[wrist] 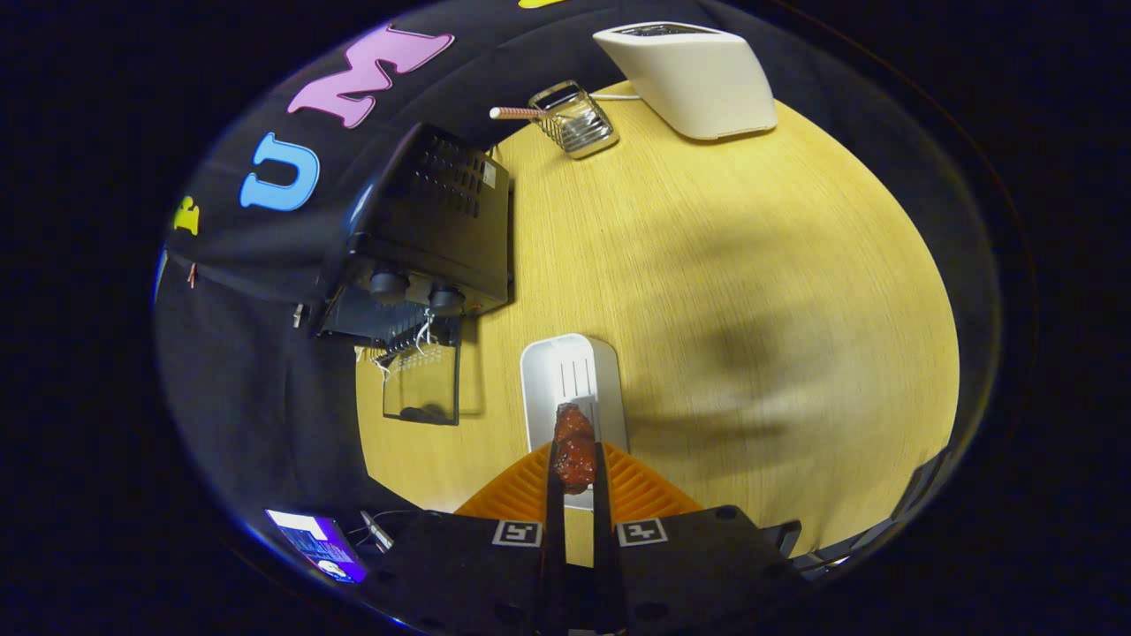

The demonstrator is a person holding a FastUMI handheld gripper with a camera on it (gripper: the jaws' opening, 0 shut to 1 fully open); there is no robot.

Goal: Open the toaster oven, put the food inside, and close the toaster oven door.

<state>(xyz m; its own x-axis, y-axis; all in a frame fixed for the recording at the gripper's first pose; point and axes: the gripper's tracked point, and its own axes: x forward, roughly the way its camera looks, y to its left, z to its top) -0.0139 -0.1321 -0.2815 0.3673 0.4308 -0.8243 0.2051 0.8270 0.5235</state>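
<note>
Gripper view: a pale wood-grain surface carries the black toaster oven, door open. The claw is clenched on the reddish-brown food piece above a white tray; the oven lies ahead-left.

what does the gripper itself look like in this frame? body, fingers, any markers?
The gripper has a black body carrying two square black-and-white fiducial tags, one on each side of the finger slot. Two thin, narrow fingers run forward from it, each backed by an orange ribbed, fan-shaped piece.
</note>
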